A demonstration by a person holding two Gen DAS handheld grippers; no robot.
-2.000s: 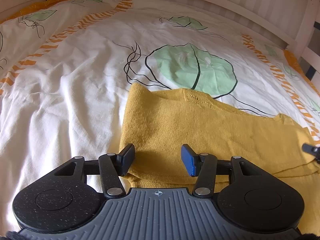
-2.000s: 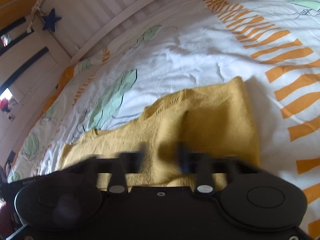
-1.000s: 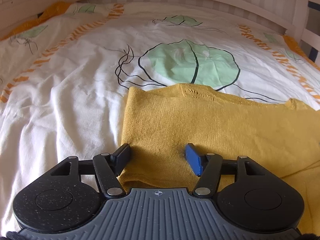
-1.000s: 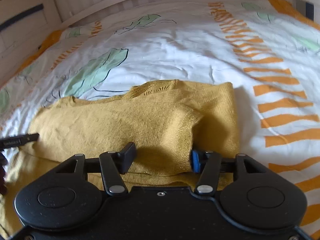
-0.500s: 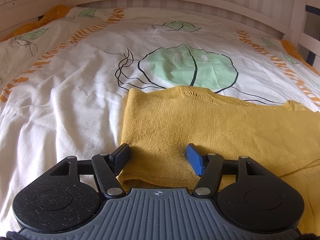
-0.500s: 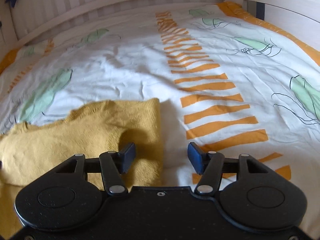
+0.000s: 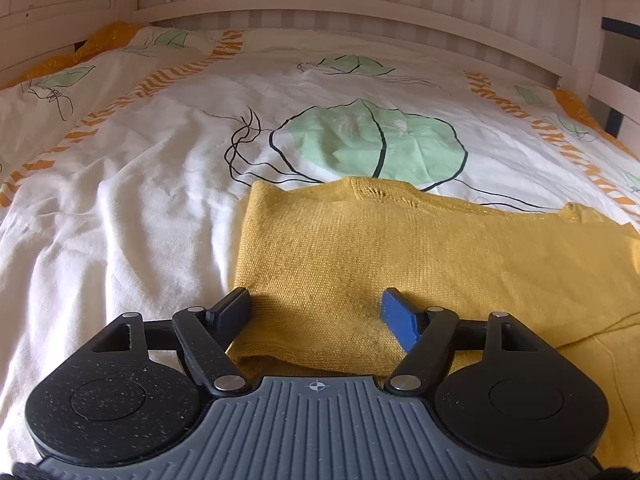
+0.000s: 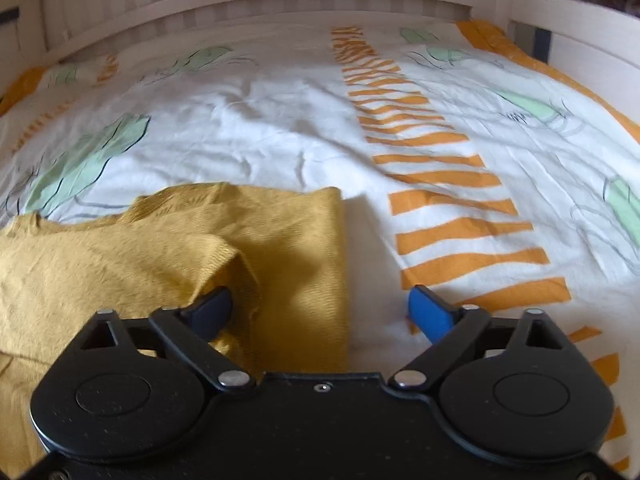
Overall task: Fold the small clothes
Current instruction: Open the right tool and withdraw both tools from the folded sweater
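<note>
A mustard-yellow knit garment (image 7: 400,256) lies partly folded on the bed. In the left wrist view my left gripper (image 7: 316,312) is open and low over the garment's near left corner, its jaws astride the folded edge. In the right wrist view the garment (image 8: 160,248) fills the lower left, with a folded flap bunched near the black left finger. My right gripper (image 8: 320,308) is open wide over the garment's right edge, the blue finger (image 8: 428,312) over the bare sheet. Nothing is held in either gripper.
The bed has a white sheet with green leaf prints (image 7: 368,140) and orange stripes (image 8: 452,208). A white slatted wooden rail (image 7: 320,4) runs around the far side and the corners (image 8: 560,28).
My right gripper swung right, from above the garment's middle to its right edge, and its jaws opened wider. My left gripper stayed at the near left corner, almost still.
</note>
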